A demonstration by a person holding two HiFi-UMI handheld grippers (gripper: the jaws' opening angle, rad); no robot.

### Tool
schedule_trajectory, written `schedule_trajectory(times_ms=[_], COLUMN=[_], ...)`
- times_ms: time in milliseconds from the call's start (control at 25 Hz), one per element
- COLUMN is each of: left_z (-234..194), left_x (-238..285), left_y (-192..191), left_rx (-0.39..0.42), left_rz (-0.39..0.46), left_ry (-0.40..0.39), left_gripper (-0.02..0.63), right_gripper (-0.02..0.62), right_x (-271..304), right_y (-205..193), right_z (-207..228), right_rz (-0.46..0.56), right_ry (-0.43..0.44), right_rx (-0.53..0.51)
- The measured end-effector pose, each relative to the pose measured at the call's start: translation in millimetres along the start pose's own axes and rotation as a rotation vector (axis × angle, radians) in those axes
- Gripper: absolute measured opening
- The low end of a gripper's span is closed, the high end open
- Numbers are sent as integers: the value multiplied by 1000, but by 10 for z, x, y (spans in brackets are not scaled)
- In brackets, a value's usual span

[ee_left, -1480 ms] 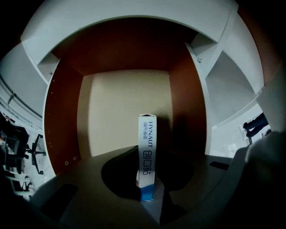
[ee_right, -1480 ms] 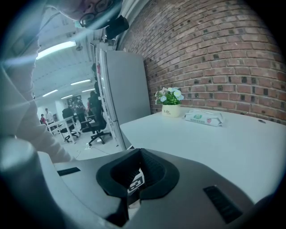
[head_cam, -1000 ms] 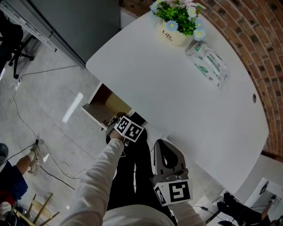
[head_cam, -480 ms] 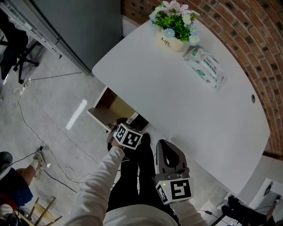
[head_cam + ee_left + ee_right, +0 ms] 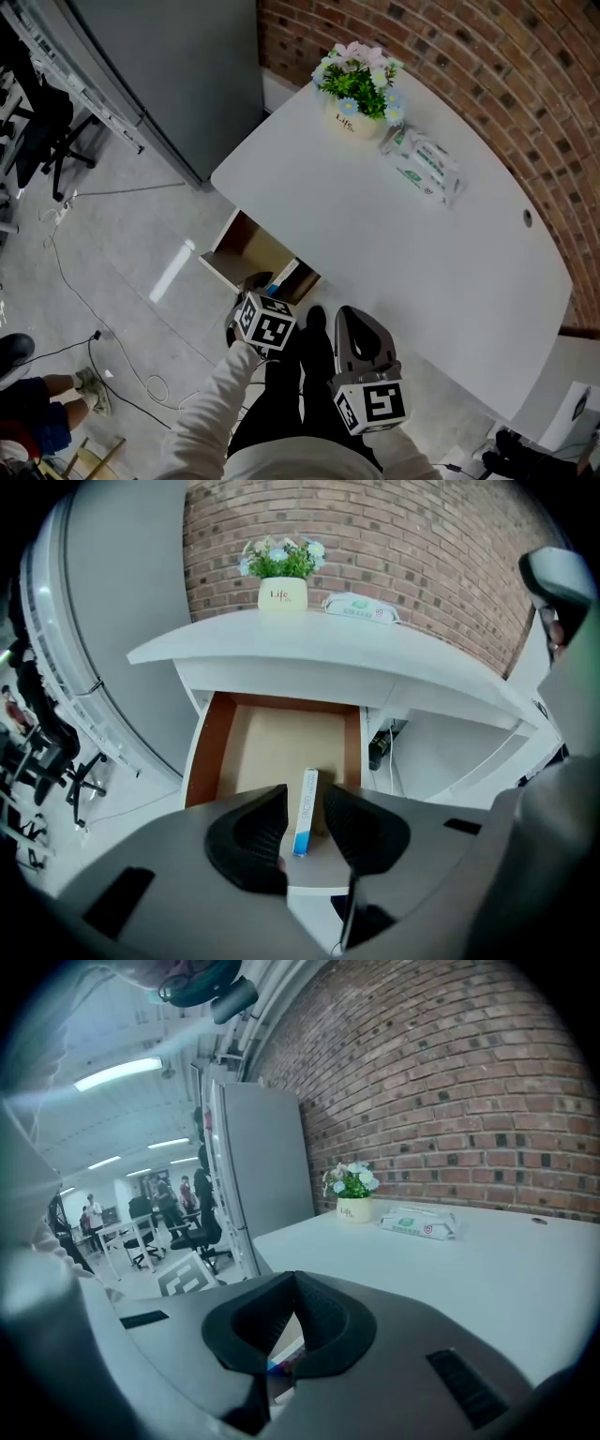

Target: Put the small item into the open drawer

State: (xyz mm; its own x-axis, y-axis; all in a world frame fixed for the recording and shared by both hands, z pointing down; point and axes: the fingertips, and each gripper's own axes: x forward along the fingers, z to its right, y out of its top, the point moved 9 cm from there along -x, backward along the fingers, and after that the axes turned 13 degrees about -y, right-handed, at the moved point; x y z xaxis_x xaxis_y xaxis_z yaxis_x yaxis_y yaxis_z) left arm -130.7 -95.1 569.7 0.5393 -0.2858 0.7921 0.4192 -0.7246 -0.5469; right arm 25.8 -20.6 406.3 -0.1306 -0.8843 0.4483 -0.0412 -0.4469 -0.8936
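Note:
The small item, a slim white box with a blue end (image 5: pixel 305 808), lies flat near the front of the open wooden drawer (image 5: pixel 272 747) under the white table. From the head view the drawer (image 5: pixel 246 246) juts out below the table edge. My left gripper (image 5: pixel 255 289) hangs above the drawer's front, clear of the box. Its jaws (image 5: pixel 305 791) have just been closing, stand open, and have nothing between them; the box shows through their gap, lower down. My right gripper (image 5: pixel 351 319) hovers beside the table edge, its jaws (image 5: pixel 295 1279) shut on nothing.
The white table (image 5: pixel 403 234) carries a flower pot (image 5: pixel 354 94) and a pack of wipes (image 5: pixel 422 164) at its far side, against a brick wall. A grey cabinet (image 5: pixel 178 56) stands left. Cables (image 5: pixel 75 281) trail over the floor. A person's dark trouser legs (image 5: pixel 291 394) are below the drawer.
My left gripper has lifted up and back from the drawer, leaving the box inside. The right gripper has risen slightly.

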Motion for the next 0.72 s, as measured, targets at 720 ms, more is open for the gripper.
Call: schedule_trajectory(times_ms=[720], left_z=[270], left_x=[-1080], left_y=[415], left_rx=[48], left_rz=[244], left_ry=[20], left_gripper=[67], right_gripper=[26], right_x=[-228], right_y=[244], right_z=[-35], right_rz=[65], right_ry=[6], right_rx=[16])
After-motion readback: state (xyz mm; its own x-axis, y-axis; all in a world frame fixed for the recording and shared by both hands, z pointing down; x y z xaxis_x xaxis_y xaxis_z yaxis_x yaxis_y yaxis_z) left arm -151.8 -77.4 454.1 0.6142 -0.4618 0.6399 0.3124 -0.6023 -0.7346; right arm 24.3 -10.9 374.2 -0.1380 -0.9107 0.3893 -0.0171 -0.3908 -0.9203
